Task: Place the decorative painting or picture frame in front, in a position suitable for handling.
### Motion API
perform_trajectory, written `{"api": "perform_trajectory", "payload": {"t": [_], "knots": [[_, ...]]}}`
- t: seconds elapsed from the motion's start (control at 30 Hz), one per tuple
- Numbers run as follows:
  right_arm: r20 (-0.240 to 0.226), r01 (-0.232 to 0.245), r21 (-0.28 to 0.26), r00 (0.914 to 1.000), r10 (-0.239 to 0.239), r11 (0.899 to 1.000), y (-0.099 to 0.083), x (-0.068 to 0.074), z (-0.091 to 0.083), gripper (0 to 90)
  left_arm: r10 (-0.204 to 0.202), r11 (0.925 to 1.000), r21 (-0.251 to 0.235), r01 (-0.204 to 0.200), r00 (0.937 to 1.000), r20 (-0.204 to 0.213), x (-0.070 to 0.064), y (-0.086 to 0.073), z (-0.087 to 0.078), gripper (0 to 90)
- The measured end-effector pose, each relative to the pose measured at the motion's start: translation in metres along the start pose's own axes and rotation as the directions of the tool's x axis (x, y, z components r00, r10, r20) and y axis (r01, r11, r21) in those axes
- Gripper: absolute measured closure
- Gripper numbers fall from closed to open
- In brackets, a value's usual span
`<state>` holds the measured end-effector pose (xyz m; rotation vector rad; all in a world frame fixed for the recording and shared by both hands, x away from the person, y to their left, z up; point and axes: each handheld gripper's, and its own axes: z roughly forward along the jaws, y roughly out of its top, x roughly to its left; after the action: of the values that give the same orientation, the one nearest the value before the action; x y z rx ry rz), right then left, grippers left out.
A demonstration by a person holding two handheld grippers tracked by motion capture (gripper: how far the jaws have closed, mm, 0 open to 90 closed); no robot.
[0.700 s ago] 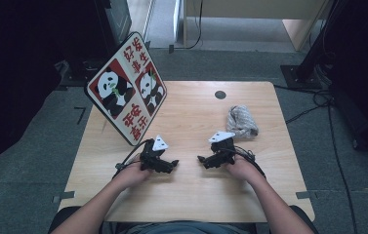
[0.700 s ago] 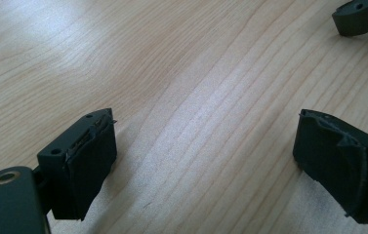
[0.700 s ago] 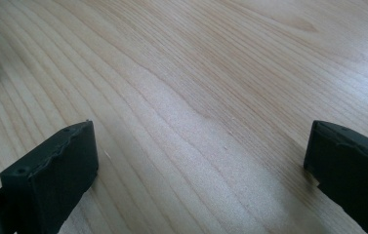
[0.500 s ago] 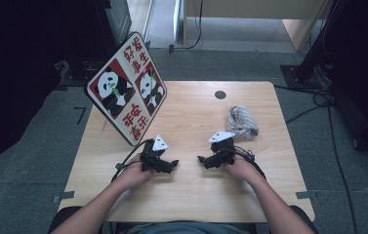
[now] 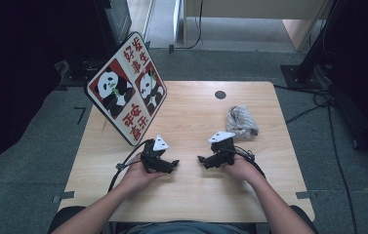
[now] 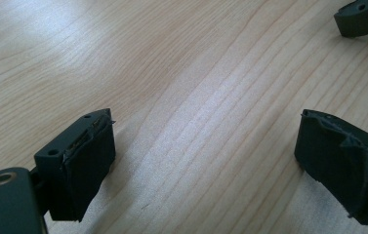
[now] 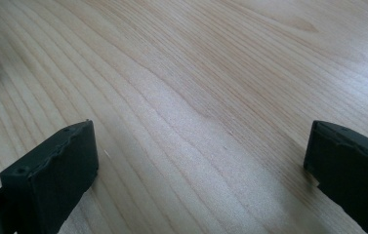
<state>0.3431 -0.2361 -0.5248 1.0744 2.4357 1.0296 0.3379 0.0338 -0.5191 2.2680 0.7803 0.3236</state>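
On the desk (image 5: 191,122) both hand-held grippers, left (image 5: 171,165) and right (image 5: 204,160), rest with jaws wide apart, empty; the crumpled grey bag (image 5: 241,121) lies just beyond the right one, probably reached for next.

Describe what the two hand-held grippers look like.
Both are black. The left hand-held gripper and the right hand-held gripper each carry a pale three-cornered plate on top and trail a black cable. Each has two blocky black jaws faced with dark, rough-edged pads. The forearms are bare, with no sleeves showing.

Panda sign (image 5: 127,89) propped at table (image 5: 186,195) left-rear corner; dark grommet (image 5: 220,94).
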Motion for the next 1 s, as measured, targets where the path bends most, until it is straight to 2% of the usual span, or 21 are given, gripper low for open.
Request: {"api": "perform_trajectory", "payload": {"t": [0.67, 0.8, 1.0], "knots": [[0.000, -0.001, 0.000, 1.0000, 0.001, 1.000, 0.0000, 0.0000, 0.0000, 0.0, 0.009, 1.0000, 0.003, -0.009, 0.9999, 0.005, 0.0006, 0.0011, 0.0009, 7.2], [-0.001, -0.001, -0.001, 1.0000, 0.001, 1.000, 0.0000, -0.0001, 0.0000, 0.0, 0.008, 0.9998, 0.017, -0.008, 1.0000, 0.001, 0.0002, 0.0032, 0.0012, 7.4], [-0.011, 0.020, -0.001, 0.9997, -0.020, 1.000, 0.0008, -0.0018, 0.0009, 0.0, 0.026, 0.9994, 0.021, -0.026, 0.9993, 0.025, 0.0014, 0.0036, 0.0010, 7.4]]}}
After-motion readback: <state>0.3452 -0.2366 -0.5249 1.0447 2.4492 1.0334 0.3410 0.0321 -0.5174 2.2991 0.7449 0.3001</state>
